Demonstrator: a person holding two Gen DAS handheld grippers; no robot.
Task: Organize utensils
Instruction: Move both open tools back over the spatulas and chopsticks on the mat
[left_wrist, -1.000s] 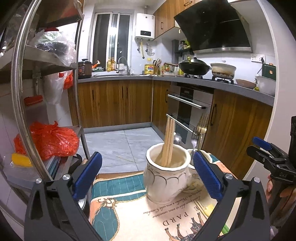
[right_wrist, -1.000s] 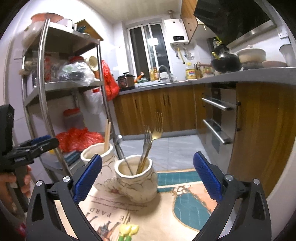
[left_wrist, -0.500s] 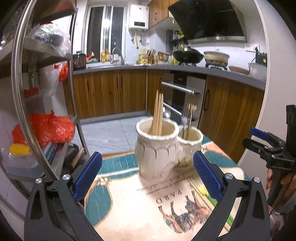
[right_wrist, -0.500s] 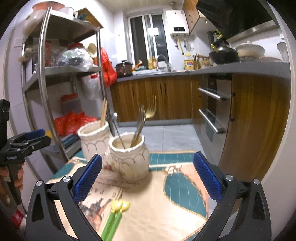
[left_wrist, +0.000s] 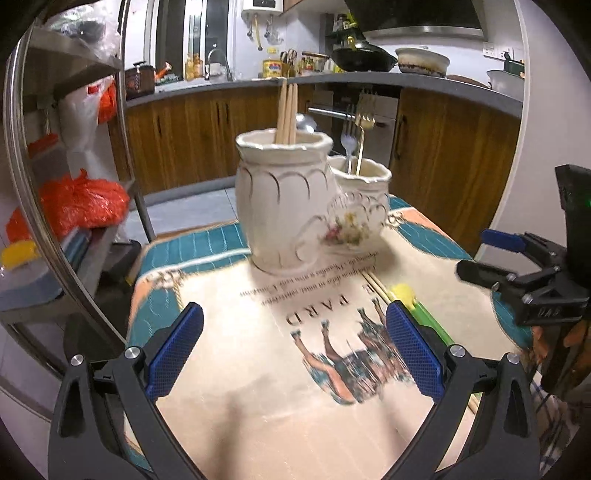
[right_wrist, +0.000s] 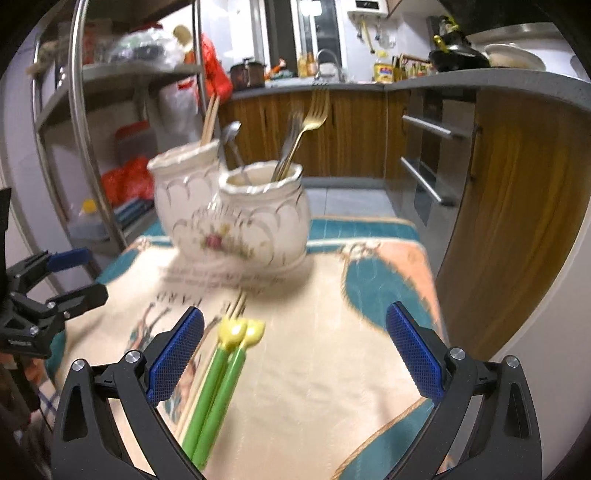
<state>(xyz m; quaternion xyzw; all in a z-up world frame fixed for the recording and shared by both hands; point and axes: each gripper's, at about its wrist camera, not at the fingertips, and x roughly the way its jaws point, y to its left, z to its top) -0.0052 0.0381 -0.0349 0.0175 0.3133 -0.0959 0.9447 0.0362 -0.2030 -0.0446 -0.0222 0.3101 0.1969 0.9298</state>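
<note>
Two joined cream ceramic holders stand on the printed tablecloth (left_wrist: 258, 369). The taller holder (left_wrist: 282, 199) carries wooden chopsticks (left_wrist: 287, 110); the shorter holder (right_wrist: 264, 218) carries forks (right_wrist: 306, 125) and a spoon (right_wrist: 229, 134). A pair of green utensils with yellow tips (right_wrist: 221, 384) lies flat on the cloth with thin wooden chopsticks (right_wrist: 236, 308) beside them. My left gripper (left_wrist: 293, 354) hovers open over the cloth, short of the holders. My right gripper (right_wrist: 293, 354) is open too, with the green utensils just inside its left finger.
A steel shelf rack (left_wrist: 70, 192) with red bags (left_wrist: 81, 203) stands close at the left of the table. Wooden cabinets (right_wrist: 517, 221) and an oven front (right_wrist: 424, 162) sit beyond the table's far and right edges. A hand (left_wrist: 554, 339) holds the right gripper's body.
Both grippers have pulled back and tilted down, so more of the cloth shows. The green utensils have come closer in the right wrist view. Both stay open.
</note>
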